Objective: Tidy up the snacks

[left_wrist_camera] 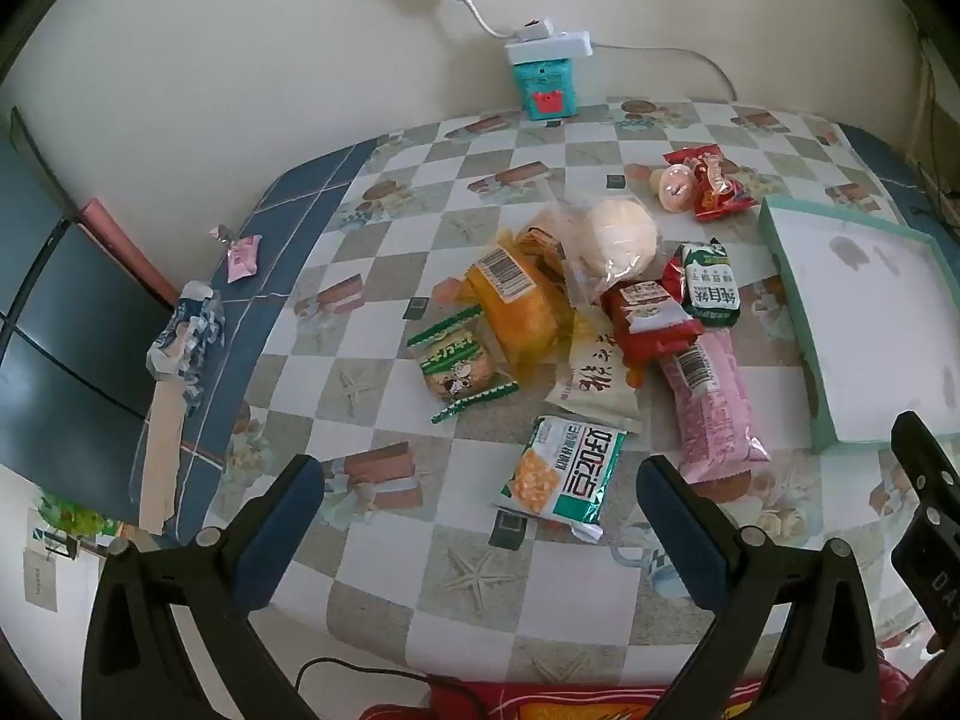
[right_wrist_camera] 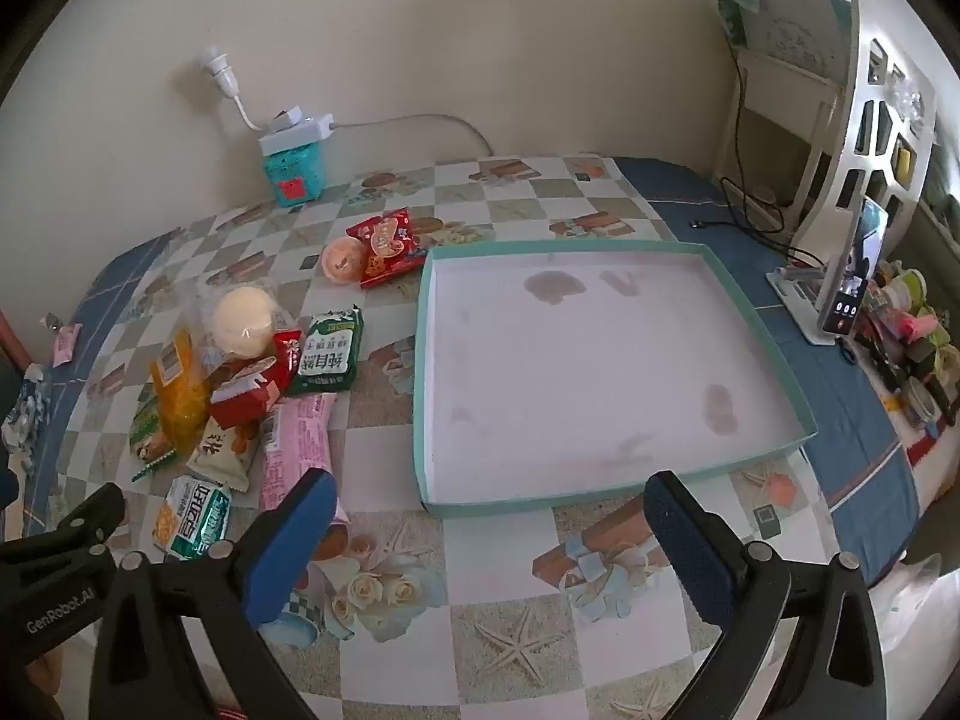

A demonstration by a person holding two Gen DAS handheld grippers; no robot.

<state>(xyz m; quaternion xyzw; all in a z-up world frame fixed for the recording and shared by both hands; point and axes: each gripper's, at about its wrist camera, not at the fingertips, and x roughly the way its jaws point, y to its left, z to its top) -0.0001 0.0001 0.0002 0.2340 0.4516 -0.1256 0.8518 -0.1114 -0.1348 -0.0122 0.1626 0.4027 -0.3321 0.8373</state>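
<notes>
two tools hang over the near edge of the tabletop (right_wrist_camera: 516, 618), both tilted downward with their jaws spread wide and nothing between them. the left tool (left_wrist_camera: 480, 516) hovers above a green and white snack packet (left_wrist_camera: 561, 471) that lies closest to the near edge, without touching it. the right tool (right_wrist_camera: 489, 528) sits over the near rim of a shallow teal tray (right_wrist_camera: 429, 360) with a stained white floor, which holds no snacks and occupies the right half of the tabletop. the snacks are heaped just left of the tray, around the middle of the tabletop: a long pink packet (left_wrist_camera: 711, 402) beside the tray's left wall, a red packet (left_wrist_camera: 648, 315) resting on its far end, a dark green packet (left_wrist_camera: 711, 285) next to that, an orange bag (left_wrist_camera: 519, 306), a green biscuit packet (left_wrist_camera: 459, 363), a beige packet (left_wrist_camera: 597, 384) and a round pale bun in clear wrap (left_wrist_camera: 618, 234) on top of the heap. farther toward the far edge, apart from the heap, lie a red bag (right_wrist_camera: 387, 243) and a small peach-coloured round item (right_wrist_camera: 342, 258), touching each other. a teal box (right_wrist_camera: 294, 171) with a white power strip on top stands at the far edge against the wall. a small pink sachet (left_wrist_camera: 243, 258) lies alone near the left edge.
</notes>
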